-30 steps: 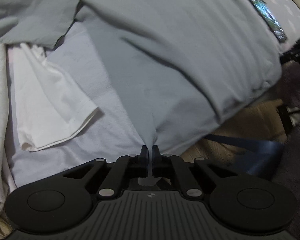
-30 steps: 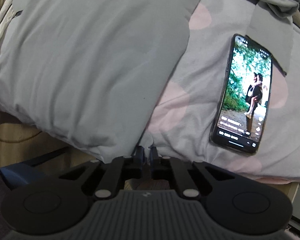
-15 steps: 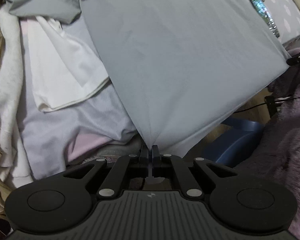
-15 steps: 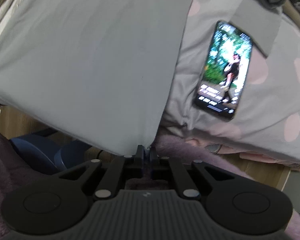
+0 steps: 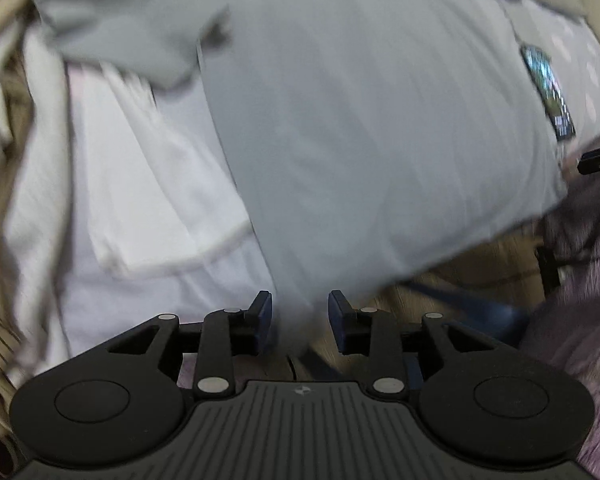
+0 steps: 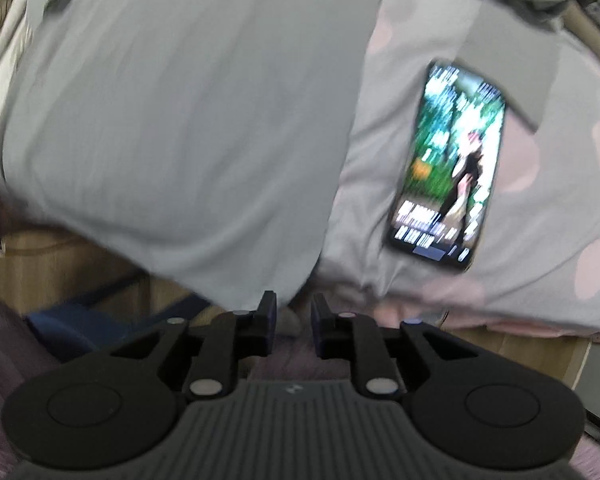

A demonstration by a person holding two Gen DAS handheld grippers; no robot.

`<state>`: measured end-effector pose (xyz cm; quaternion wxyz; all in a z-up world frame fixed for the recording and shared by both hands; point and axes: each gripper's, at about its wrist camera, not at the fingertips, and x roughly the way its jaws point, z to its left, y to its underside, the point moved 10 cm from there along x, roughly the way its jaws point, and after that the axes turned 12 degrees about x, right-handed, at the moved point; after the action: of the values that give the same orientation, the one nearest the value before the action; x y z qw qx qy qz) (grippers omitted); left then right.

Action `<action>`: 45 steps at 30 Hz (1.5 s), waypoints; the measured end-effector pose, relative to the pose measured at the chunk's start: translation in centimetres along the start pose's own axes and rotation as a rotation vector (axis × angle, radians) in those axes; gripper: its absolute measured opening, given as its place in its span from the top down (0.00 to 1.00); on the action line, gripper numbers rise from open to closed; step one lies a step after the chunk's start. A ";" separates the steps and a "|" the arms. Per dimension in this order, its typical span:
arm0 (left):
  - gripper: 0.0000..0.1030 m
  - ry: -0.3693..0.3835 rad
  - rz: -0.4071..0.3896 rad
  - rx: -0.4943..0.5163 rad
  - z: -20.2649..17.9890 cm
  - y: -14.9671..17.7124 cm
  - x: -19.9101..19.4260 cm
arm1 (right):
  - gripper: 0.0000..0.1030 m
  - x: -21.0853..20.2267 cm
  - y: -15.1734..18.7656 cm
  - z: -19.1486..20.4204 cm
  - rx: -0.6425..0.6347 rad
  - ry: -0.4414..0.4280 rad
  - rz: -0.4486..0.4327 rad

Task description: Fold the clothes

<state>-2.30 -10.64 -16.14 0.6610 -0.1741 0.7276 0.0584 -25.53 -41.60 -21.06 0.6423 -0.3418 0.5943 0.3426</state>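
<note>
A grey T-shirt lies spread over the bed, its hem hanging past the bed's near edge. It also fills the left of the right wrist view. My left gripper is open at the shirt's lower left corner; the cloth edge hangs between the jaws, not pinched. My right gripper is open just below the shirt's lower right corner. Both views are blurred by motion.
A white T-shirt and pale clothes lie to the left of the grey one. A lit phone lies on the dotted bedsheet at the right. A wooden floor and a purple fuzzy cloth lie below the bed edge.
Both grippers were shut on the grey shirt's lower corners and pulled it taut; now both have opened and let go, and the shirt has dropped onto the bed.
</note>
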 end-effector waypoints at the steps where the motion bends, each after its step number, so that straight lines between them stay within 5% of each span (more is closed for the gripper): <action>1: 0.72 -0.006 -0.031 -0.004 0.3 -0.9 -0.5 | 0.80 -0.7 -1.0 -0.6 0.026 -0.001 -0.026; 5: 0.56 -0.006 -0.169 -0.026 1.6 -4.8 -2.1 | 0.79 -3.2 -5.0 -3.8 0.153 0.004 -0.125; 12: 0.53 -0.090 -0.297 -0.086 3.5 -10.5 -2.0 | 0.77 -5.1 -11.7 -11.2 0.470 0.006 -0.269; 18: 0.53 -0.117 -0.427 -0.201 5.0 -14.1 -1.6 | 0.71 -2.4 -14.8 -16.8 0.722 -0.024 -0.297; 27: 0.53 -0.136 -0.412 -0.263 6.2 -16.9 0.9 | 0.64 1.7 -17.0 -20.6 0.919 -0.110 -0.264; 30: 0.53 -0.135 -0.411 -0.257 6.0 -17.8 1.5 | 0.65 3.1 -17.4 -20.8 0.919 -0.069 -0.243; 35: 0.54 -0.135 -0.410 -0.245 5.6 -19.4 2.6 | 0.89 3.3 -18.1 -20.1 0.906 -0.051 -0.251; 45: 0.54 -0.137 -0.414 -0.217 4.5 -19.6 2.3 | 0.91 -0.8 -17.7 -22.5 0.959 0.002 -0.390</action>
<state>8.26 -27.88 -16.10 0.6842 -0.3851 0.6193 0.0111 -22.56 -70.09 -21.04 0.7781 -0.1138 0.6104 -0.0949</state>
